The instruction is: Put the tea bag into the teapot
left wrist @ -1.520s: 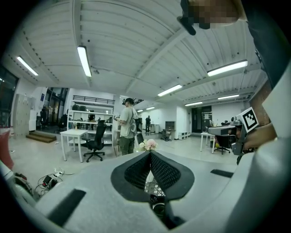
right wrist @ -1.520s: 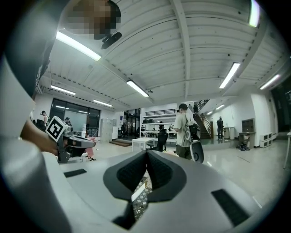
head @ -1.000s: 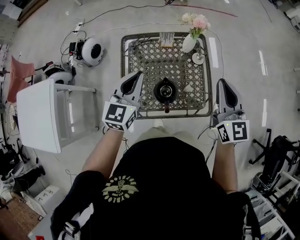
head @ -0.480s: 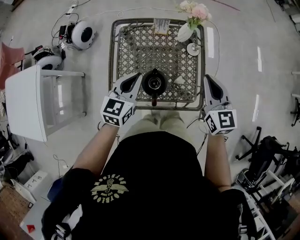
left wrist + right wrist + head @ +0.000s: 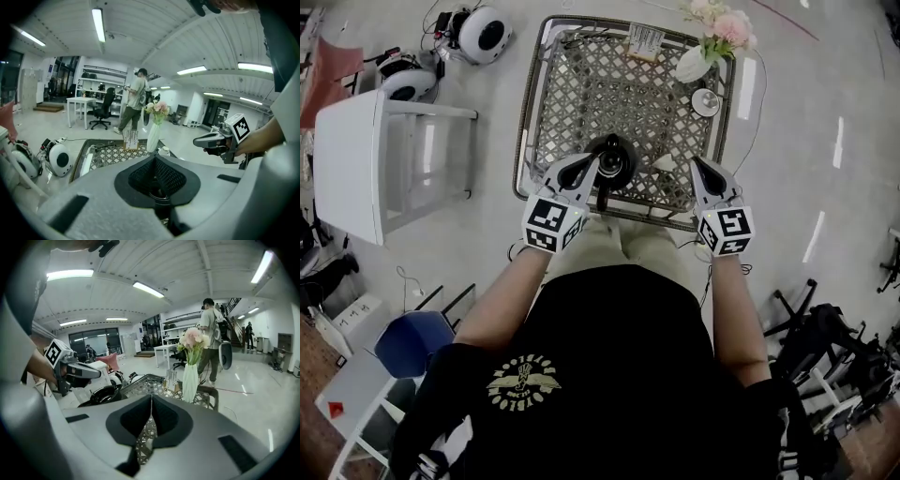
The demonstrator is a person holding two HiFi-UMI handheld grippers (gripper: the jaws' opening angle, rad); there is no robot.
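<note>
The bench before me has a dark frame and a lattice top. Near my edge sits the black teapot, with the small white tea bag just beside it on the right. A white vase of pink flowers and a small round dish share the far right corner, and a card stand sits at the far edge.

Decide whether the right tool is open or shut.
Shut. In the right gripper view the right tool shows its pads meeting along a thin line, nothing between them.
</note>
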